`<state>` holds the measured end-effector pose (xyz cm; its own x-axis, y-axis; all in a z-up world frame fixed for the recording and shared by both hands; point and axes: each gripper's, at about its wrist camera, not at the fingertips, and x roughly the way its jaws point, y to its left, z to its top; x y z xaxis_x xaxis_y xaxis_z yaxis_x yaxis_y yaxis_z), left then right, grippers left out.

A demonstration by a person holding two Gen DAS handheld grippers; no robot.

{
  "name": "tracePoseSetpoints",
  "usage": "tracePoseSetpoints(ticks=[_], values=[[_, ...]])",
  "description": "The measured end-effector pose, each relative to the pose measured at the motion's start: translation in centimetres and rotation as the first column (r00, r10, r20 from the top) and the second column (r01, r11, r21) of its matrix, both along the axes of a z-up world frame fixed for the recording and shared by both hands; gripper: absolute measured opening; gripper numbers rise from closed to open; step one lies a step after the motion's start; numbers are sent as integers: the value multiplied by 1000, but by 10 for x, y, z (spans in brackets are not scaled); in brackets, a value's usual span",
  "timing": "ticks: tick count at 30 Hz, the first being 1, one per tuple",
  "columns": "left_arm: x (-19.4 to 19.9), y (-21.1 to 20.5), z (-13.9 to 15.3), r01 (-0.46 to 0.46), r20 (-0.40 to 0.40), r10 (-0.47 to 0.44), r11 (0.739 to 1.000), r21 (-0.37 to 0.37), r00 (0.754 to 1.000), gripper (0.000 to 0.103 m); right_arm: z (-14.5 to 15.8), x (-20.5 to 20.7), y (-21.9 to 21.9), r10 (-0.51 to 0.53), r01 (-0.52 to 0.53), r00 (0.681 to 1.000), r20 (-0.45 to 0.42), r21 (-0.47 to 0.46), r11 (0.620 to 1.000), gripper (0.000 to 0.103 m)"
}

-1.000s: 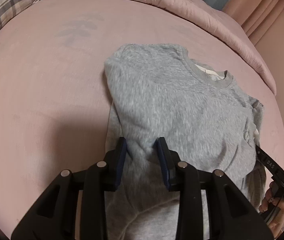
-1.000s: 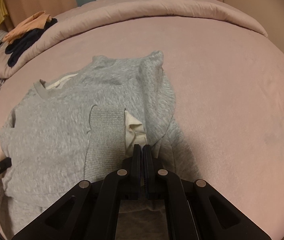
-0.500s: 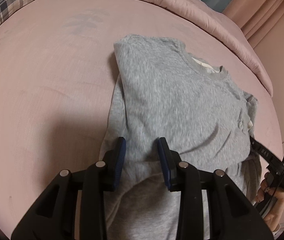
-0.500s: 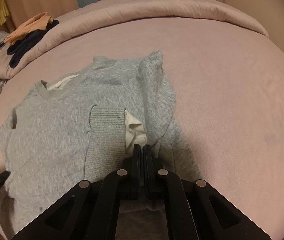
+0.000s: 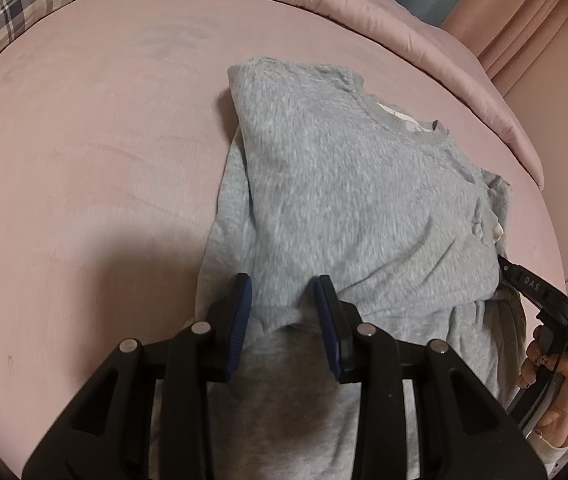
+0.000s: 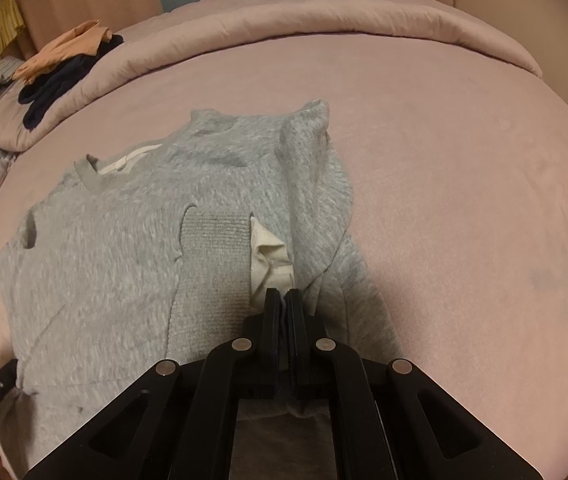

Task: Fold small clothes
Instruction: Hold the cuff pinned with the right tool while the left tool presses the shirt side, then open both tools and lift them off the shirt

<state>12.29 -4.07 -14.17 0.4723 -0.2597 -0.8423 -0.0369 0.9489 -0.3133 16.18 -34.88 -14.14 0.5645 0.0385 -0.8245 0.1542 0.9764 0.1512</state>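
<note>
Presently the grey sweater [image 5: 348, 200] lies part-folded on the pink bed [image 5: 84, 160], the right claw [image 6: 283, 300] clamped on its near hem, apparently to carry the fold, while the left claw [image 5: 284, 300] stands open astride the near edge.

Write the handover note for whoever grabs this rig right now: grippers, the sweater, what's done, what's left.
Left gripper: open, fabric of the grey sweater between its fingers, not pinched.
Right gripper: shut on the sweater's edge near the ribbed cuff.
Sweater lies on the pink bed, collar away from you, both sleeves already folded in over the body.
Left: probably close the left gripper, fold the bottom up toward the collar, smooth it.
</note>
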Motion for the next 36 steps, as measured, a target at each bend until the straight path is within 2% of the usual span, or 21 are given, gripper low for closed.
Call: tracePoseSetpoints(ticks=[7, 13, 15, 17, 18, 20, 23, 26, 28, 30, 35, 36], values=[[-9, -5, 0, -3, 5, 2, 1000, 25, 1000, 32, -2, -9, -5, -6, 5, 1000, 21, 30, 1000, 3], [-14, -3, 0, -14, -4, 14, 1000, -6, 1000, 32, 0, -25, -9, -24, 22, 999, 33, 67, 998, 3], [-16, -2, 1, -16, -5, 16, 1000, -14, 1000, 33, 0, -33, -12, -31, 27, 999, 38, 96, 995, 7], [-19, 0, 3, -22, -12, 22, 1000, -21, 1000, 41, 0, -40, -14, -28, 22, 998, 49, 116, 993, 8], [-21, 0, 2, -25, -26, 25, 999, -21, 999, 55, 0, -45, -15, -23, 17, 998, 52, 121, 992, 9], [-26, 1, 2, -13, -25, 12, 999, -52, 1000, 59, 2, -48, -14, -18, 11, 998, 55, 122, 992, 12], [-32, 0, 4, -6, -16, 5, 999, -44, 1000, 59, 4, -56, -12, -14, 7, 998, 55, 124, 992, 14], [-38, 1, 8, 2, -16, -3, 998, -65, 1000, 64, 7, -63, -4, 13, -21, 997, 70, 116, 993, 28], [-42, 0, 13, 27, -5, -28, 997, -73, 1000, 72, 10, -67, 3, 27, -33, 998, 61, 99, 994, 46], [-48, -2, 18, 40, 9, -40, 997, -60, 999, 76, 13, -69, 10, 17, -21, 998, 56, 65, 998, 60], [-61, -4, 30, 69, 46, -67, 996, -58, 997, 89, 26, -80, 20, 49, -51, 996, 77, 31, 998, 64], [-62, -3, 31, 69, 43, -67, 996, -57, 997, 91, 30, -82, 21, 53, -56, 995, 86, 33, 998, 68]])
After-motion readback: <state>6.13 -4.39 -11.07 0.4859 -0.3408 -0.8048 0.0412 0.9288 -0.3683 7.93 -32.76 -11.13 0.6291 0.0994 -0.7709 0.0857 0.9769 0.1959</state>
